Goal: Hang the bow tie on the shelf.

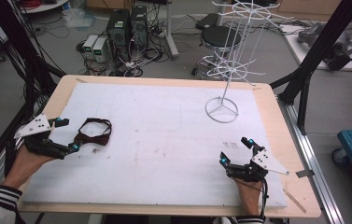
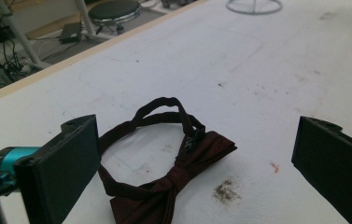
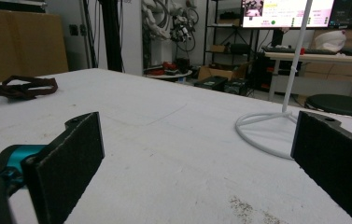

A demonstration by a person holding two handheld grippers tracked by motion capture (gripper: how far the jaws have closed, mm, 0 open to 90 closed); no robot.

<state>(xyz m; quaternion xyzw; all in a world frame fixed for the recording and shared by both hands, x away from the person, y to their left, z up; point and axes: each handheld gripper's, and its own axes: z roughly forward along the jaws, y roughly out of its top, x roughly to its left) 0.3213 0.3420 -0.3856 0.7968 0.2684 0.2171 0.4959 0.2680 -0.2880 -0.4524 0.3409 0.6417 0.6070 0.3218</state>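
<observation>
The left gripper view is showing the dark red bow tie (image 2: 164, 172) up close: its knot and wings are lying near the camera, its strap is looping away in a ring on the pad, and a small clasp is sitting where strap meets bow. A dark smudge (image 2: 226, 191) is marking the white pad (image 2: 257, 70) just right of the bow. In the high view the bow tie (image 1: 94, 131) is reading as a small dark ring at the left of the table, just beside the left gripper (image 1: 69, 135).

The right gripper view is looking low across the pad, catching the ring base of the white wire rack (image 3: 267, 128) ahead on its right and the bow tie (image 3: 24, 87) far off at its left. The high view is showing that rack (image 1: 227, 56) standing at the far right of the pad.

The left gripper is resting at the near left, its jaws spread wide and holding nothing, one tip just beside the bow. The right gripper (image 1: 238, 151) is sitting at the near right, jaws likewise wide apart and empty, well apart from the bow tie. A hand is gripping each from below, striped cuffs showing.

The pad is covering a wooden table (image 1: 276, 107). Beyond it, computer towers (image 1: 127, 25), tangled cables and a black stool (image 1: 219, 37) are standing on a grey floor.
</observation>
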